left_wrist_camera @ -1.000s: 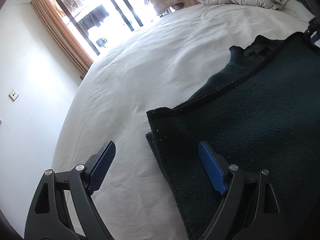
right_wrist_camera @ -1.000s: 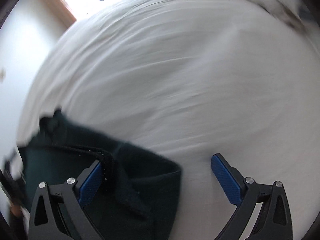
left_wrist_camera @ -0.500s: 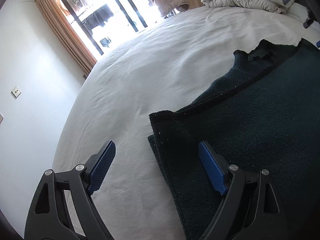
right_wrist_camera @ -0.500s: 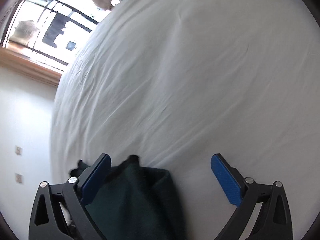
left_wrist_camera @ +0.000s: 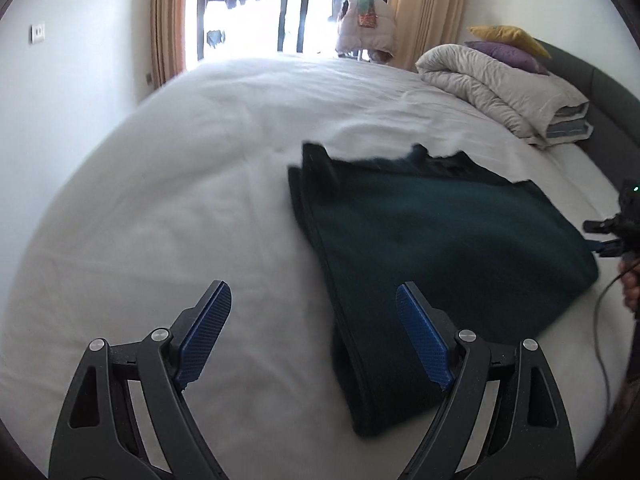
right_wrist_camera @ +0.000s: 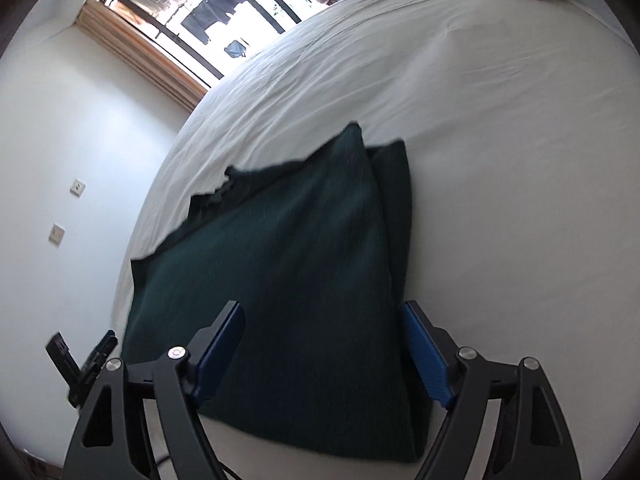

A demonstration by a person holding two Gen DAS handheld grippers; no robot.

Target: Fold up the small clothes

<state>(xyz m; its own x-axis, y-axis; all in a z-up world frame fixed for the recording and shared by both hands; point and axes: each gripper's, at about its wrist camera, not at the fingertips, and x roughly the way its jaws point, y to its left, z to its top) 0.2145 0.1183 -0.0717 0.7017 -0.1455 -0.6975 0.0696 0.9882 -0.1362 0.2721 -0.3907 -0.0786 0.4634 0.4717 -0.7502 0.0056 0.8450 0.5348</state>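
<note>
A dark green knitted garment (left_wrist_camera: 432,232) lies folded flat on the white bed sheet (left_wrist_camera: 192,184). It also shows in the right wrist view (right_wrist_camera: 288,264). My left gripper (left_wrist_camera: 316,336) is open and empty, above the garment's near left edge. My right gripper (right_wrist_camera: 320,352) is open and empty, with the garment's near end between its blue pads. The right gripper also shows at the right edge of the left wrist view (left_wrist_camera: 618,236).
A rolled duvet (left_wrist_camera: 500,88) with yellow and purple pillows lies at the bed's far right by a dark headboard (left_wrist_camera: 600,80). A window with curtains (left_wrist_camera: 424,8) is behind the bed. A white wall (right_wrist_camera: 60,140) with sockets lies left.
Both grippers have pulled back and up from the garment, so more of it shows. The garment lies flat and folded on the sheet.
</note>
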